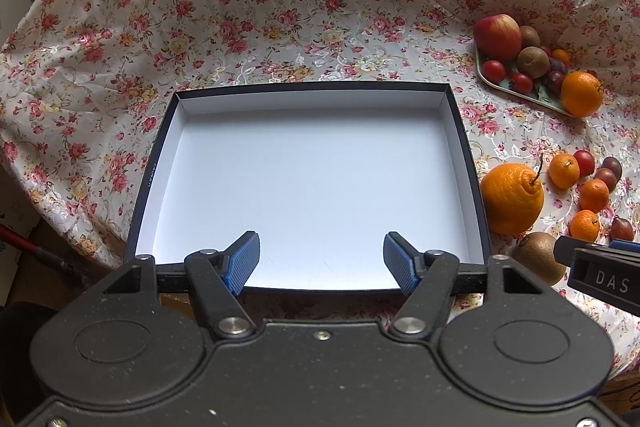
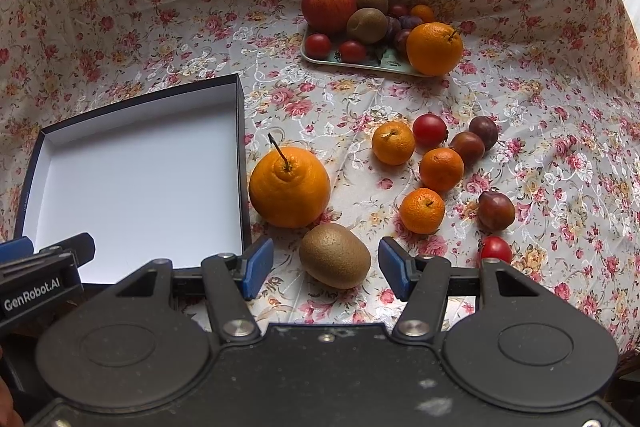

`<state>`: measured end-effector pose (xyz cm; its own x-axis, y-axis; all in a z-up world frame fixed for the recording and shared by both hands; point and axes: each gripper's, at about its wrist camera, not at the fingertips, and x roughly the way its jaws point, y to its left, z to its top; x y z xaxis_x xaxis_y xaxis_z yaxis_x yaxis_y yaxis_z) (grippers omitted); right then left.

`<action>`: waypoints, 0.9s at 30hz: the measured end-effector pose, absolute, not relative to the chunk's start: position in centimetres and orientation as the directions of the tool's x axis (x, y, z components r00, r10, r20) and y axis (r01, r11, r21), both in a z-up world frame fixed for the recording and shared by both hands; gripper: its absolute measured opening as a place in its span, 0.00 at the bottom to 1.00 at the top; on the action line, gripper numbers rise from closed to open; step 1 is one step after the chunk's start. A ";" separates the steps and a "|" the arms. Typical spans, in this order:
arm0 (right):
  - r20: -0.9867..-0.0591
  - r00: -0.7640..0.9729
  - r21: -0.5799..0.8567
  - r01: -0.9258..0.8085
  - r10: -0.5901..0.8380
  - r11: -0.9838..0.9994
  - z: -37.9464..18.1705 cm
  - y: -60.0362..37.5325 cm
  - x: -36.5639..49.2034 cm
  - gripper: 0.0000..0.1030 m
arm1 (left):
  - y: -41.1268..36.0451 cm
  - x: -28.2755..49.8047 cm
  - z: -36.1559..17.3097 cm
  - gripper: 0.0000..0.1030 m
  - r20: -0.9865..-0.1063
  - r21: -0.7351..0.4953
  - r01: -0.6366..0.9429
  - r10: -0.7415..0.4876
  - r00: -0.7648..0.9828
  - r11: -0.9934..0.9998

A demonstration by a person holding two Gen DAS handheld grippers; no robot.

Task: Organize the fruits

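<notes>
A shallow dark-rimmed box (image 1: 462,147) with a white, empty inside lies on the flowered cloth; my left gripper (image 1: 321,259) hangs open over its near edge. The box (image 2: 241,131) sits at the left in the right wrist view. My right gripper (image 2: 326,267) is open, its blue pads either side of a brown kiwi (image 2: 335,255), not touching it. Behind the kiwi stands a big knobbly orange (image 2: 289,183). Three mandarins (image 2: 441,169), tomatoes (image 2: 429,130) and dark plums (image 2: 495,209) lie loose to the right. The same orange (image 1: 512,199) and kiwi (image 1: 538,259) show right of the box.
A small tray (image 2: 372,63) at the back carries an apple (image 2: 329,7), two kiwis, an orange (image 2: 434,47), tomatoes and plums. The flowered cloth (image 2: 160,7) rises in folds behind and to the right. The right gripper's body (image 1: 600,275) shows at the left view's right edge.
</notes>
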<state>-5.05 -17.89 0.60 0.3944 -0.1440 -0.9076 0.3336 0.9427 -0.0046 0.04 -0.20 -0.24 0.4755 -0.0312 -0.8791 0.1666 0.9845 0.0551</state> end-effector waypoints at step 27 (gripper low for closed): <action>-0.914 0.382 -0.007 0.324 -0.137 0.946 0.2 -17.9 -4.9 0.59 | -0.2 -0.2 -0.5 0.68 -0.881 0.053 0.167 -0.033 0.473 0.985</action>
